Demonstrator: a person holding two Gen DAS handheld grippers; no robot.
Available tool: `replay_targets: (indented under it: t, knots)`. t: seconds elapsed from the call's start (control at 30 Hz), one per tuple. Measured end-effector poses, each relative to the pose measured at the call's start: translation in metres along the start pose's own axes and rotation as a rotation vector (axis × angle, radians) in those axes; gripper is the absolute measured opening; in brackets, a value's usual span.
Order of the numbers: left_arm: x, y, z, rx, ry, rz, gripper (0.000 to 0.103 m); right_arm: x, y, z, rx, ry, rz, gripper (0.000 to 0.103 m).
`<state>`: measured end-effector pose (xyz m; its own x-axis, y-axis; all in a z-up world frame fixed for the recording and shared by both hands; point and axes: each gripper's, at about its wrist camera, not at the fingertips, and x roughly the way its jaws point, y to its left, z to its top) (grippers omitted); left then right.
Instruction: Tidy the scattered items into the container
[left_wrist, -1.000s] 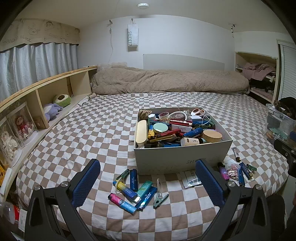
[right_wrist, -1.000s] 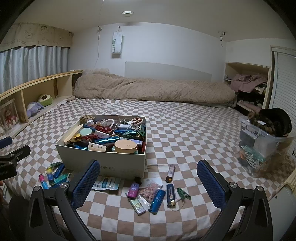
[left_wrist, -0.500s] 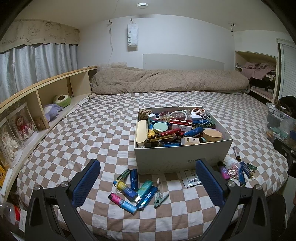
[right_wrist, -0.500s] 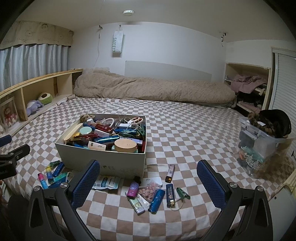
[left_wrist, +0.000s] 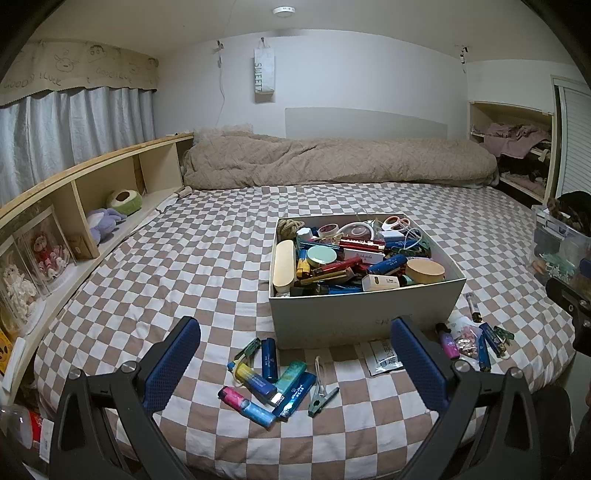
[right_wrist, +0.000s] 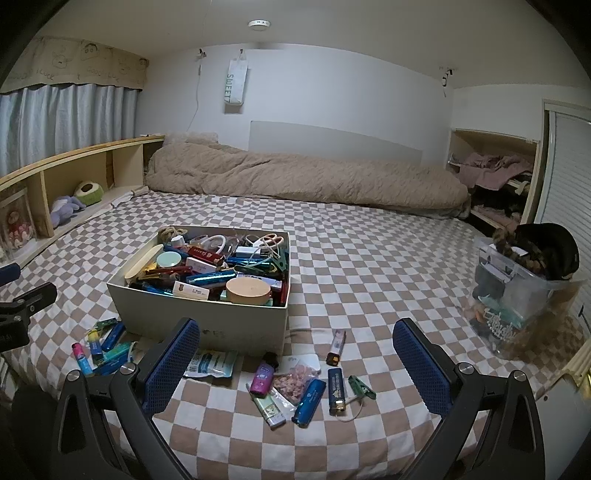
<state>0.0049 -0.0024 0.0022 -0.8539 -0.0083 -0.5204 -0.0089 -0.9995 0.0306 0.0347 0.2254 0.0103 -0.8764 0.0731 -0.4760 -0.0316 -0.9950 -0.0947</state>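
- While both claws hover above the near edge of the checkered bed (left_wrist: 184, 258), nothing is picked up yet.
- White box (left_wrist: 365, 314): mid-bed, heaped near its rim; additions may slide off.
- Left gripper (left_wrist: 295, 363): spread wide, empty, over the lighter cluster (left_wrist: 269, 384) near the box's left corner.
- Right gripper (right_wrist: 293, 363): spread, empty, over scattered items (right_wrist: 303, 384) near the right corner.
- Risk: overlapping lighters may come up two at once; soft bedding could let thin green clip (right_wrist: 360, 387) sink away.

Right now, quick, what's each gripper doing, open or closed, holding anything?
Left gripper: open, holding nothing, above the lighters on the bed.
Right gripper: open, holding nothing, above the items in front of the box.
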Motion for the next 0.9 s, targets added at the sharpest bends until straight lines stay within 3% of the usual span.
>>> replay_targets:
  t: [0.57,0.9]
  knots:
    - [0.015,0.02,0.004,-0.015,0.011,0.055,0.103,0.015,-0.023,0.002,0.041,0.015,-0.053,0.103]
    - [0.057,0.035,-0.043,-0.01,0.179,0.039,0.103,0.051,-0.042,-0.029,0.1,0.122,-0.028,0.103]
